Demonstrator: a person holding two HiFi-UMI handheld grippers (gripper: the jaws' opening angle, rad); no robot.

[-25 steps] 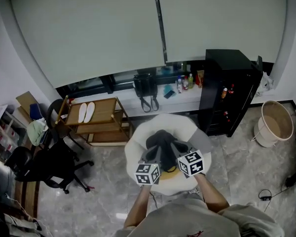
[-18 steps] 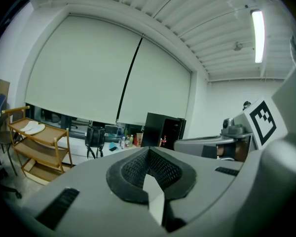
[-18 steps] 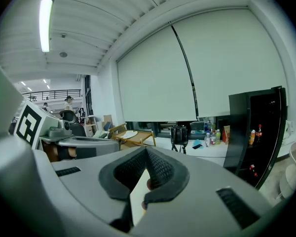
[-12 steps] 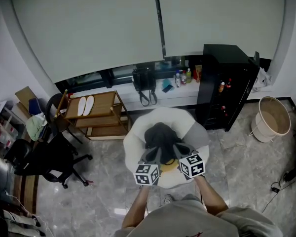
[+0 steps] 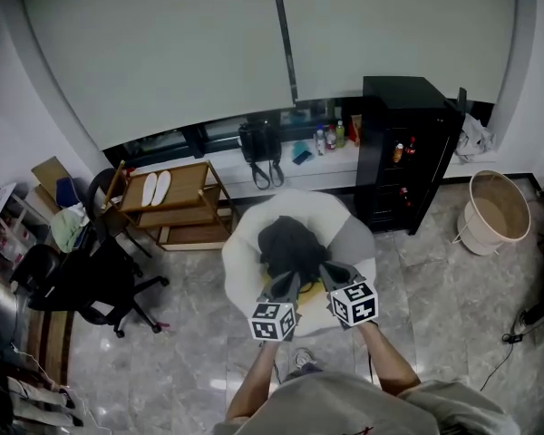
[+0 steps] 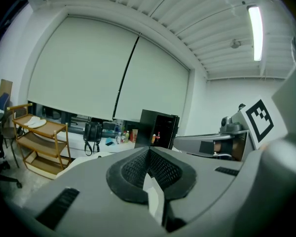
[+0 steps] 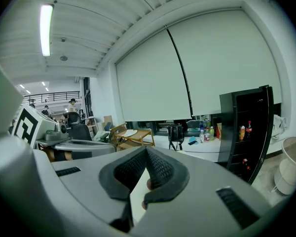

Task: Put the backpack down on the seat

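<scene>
Over the seat (image 5: 240,263), your left gripper (image 5: 291,279) and right gripper (image 5: 327,271) both clench the backpack (image 5: 288,243). Lower it level and centred before letting go.

The backpack (image 5: 288,246) hides the seat's (image 5: 240,265) middle. Its near edge is lost behind the shut left gripper (image 5: 288,284) and right gripper (image 5: 330,272), and neither gripper view shows it. Bottles (image 5: 329,137) on the sill (image 5: 319,172) are too small to tell. The bottom edge cuts off the person (image 5: 344,410).
</scene>
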